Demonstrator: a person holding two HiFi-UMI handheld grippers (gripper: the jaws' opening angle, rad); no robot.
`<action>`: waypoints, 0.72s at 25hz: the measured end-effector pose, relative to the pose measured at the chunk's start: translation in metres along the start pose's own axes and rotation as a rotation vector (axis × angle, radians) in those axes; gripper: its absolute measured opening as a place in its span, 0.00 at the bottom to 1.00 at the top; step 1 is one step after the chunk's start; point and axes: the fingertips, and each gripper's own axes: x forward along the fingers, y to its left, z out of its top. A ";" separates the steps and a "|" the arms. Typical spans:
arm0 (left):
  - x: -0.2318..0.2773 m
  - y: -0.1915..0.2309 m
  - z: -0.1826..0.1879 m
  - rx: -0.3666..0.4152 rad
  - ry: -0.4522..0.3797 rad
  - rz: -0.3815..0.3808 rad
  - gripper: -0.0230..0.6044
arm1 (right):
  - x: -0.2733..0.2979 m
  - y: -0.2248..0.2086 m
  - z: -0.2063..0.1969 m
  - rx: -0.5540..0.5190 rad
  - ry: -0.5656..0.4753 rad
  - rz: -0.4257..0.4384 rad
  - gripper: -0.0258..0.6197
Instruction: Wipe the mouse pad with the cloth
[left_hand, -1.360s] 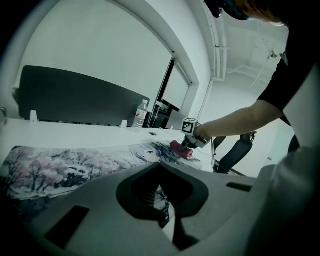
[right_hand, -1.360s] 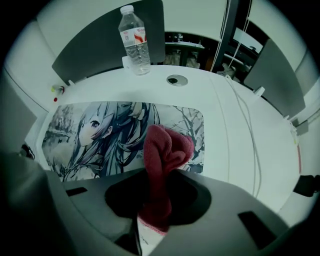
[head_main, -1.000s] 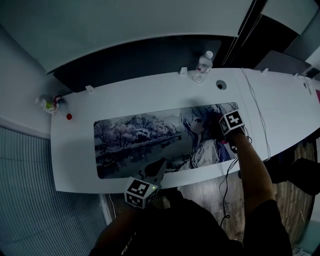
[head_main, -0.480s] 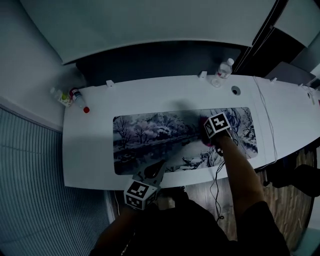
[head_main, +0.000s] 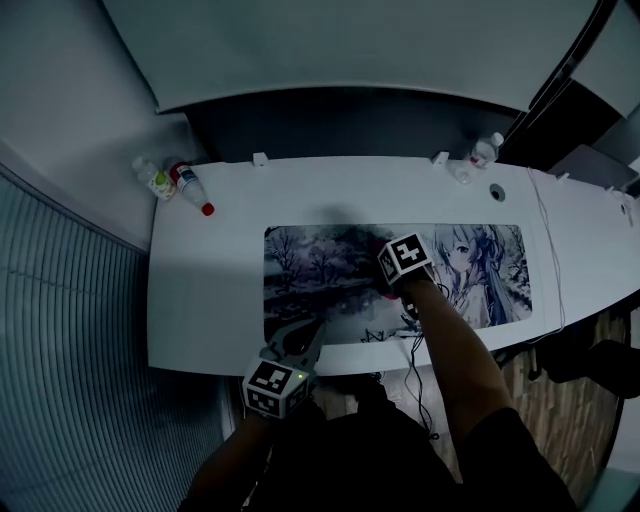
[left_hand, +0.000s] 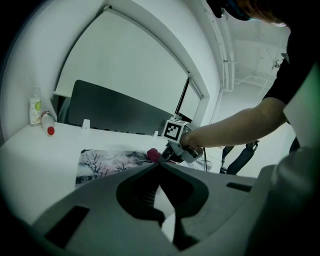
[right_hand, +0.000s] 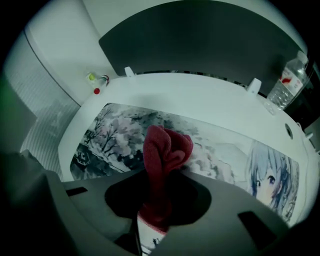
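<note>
Bottles (head_main: 160, 178): two small ones, one red-capped, are set at the far left corner of the desk (head_main: 200, 300).
Left gripper (left_hand: 158, 166): jaws are closed on nothing, near the desk's front edge.
Pad (head_main: 330, 265): long, flat, printed with wintry trees and an anime girl.
Cloth (right_hand: 162, 150): red, nubby, bunched; pressed on the pad's middle.
Right gripper (right_hand: 156, 197): clamped on the cloth; the grip is seen only in its own view.
Water bottle (head_main: 487, 150): clear plastic, far right.

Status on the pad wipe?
Right gripper shut on red cloth, at mid mouse pad. Left gripper shut, empty, near desk edge. Bottles sit off the pad.
</note>
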 end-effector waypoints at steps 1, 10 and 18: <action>-0.005 0.007 -0.001 -0.004 -0.003 0.007 0.05 | 0.003 0.012 0.004 -0.011 0.000 0.003 0.21; -0.047 0.055 -0.004 -0.013 -0.012 0.046 0.05 | 0.033 0.111 0.037 -0.107 -0.023 0.051 0.21; -0.074 0.079 -0.012 -0.020 -0.001 0.058 0.05 | 0.052 0.188 0.056 -0.122 -0.055 0.114 0.21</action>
